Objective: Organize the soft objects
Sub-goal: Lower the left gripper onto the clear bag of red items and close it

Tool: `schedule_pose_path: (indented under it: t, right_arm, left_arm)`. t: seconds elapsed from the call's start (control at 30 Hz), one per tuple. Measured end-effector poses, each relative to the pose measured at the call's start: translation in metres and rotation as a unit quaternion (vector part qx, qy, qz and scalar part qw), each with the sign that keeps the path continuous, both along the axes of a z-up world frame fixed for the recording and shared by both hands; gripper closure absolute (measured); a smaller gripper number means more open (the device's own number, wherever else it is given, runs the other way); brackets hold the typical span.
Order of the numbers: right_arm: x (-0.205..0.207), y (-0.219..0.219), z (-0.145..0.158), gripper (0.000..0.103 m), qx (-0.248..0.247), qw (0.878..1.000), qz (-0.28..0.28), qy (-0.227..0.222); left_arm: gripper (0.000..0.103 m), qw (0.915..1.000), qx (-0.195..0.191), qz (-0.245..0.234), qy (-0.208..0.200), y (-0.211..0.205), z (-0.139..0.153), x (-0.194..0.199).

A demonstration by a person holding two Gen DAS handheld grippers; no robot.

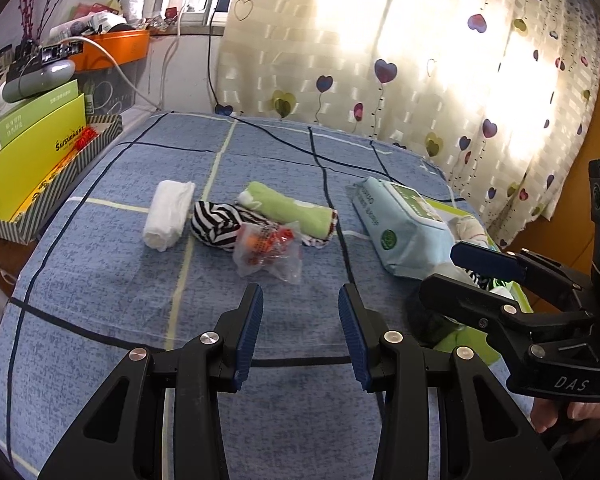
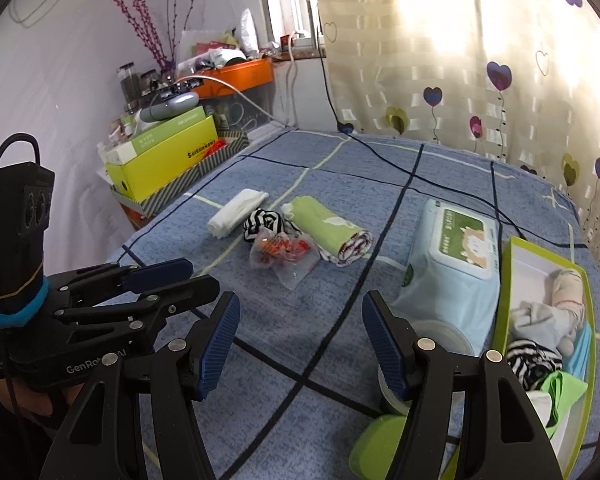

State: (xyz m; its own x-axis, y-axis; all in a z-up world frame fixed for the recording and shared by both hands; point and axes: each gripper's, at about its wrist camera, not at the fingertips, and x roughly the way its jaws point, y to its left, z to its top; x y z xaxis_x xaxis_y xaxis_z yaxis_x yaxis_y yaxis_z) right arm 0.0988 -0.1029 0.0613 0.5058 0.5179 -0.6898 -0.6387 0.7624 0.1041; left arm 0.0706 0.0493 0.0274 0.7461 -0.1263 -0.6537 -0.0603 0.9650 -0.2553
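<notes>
Both of my tools hang empty over the blue bedspread [image 1: 100, 300]: my left gripper [image 1: 300, 312] has its jaws parted with nothing between them, and my right gripper [image 2: 300, 320] is spread wide too. Just ahead of the left fingers lies the crinkly plastic packet [image 1: 268, 252], and beyond it the striped cloth [image 1: 216, 224], the green rolled towel [image 1: 288, 208] and, off to the left, the white rolled cloth [image 1: 168, 214]. The green-rimmed box [image 2: 540, 252] sits to the right of my right gripper, already holding several soft pieces, past the wet wipes pack [image 2: 452, 256]. I'd judge the packet the next pick, though whether it is touching the striped cloth I can't quite tell, so I should close low on the packet's near edge.
</notes>
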Motion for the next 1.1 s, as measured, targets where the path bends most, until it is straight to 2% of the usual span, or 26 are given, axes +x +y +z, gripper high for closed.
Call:
schedule_pose_path:
  t: [0.43,0.67,1.1]
  right_arm:
    - [0.018,0.014,-0.004,0.039,-0.017,1.0,-0.001,0.005]
    - [0.031,0.015,-0.007,0.039,-0.023,1.0,-0.01,0.01]
    - [0.041,0.003,-0.004,0.039,-0.009,1.0,-0.014,0.007]
  left_arm:
    - [0.062,0.9995,-0.024,0.003,0.02,0.022,-0.018,0.027]
    - [0.062,0.9983,-0.039,0.009,0.043,0.03,-0.032,0.049]
    - [0.062,0.9953,-0.033,0.024,0.088,0.031,-0.057,0.101]
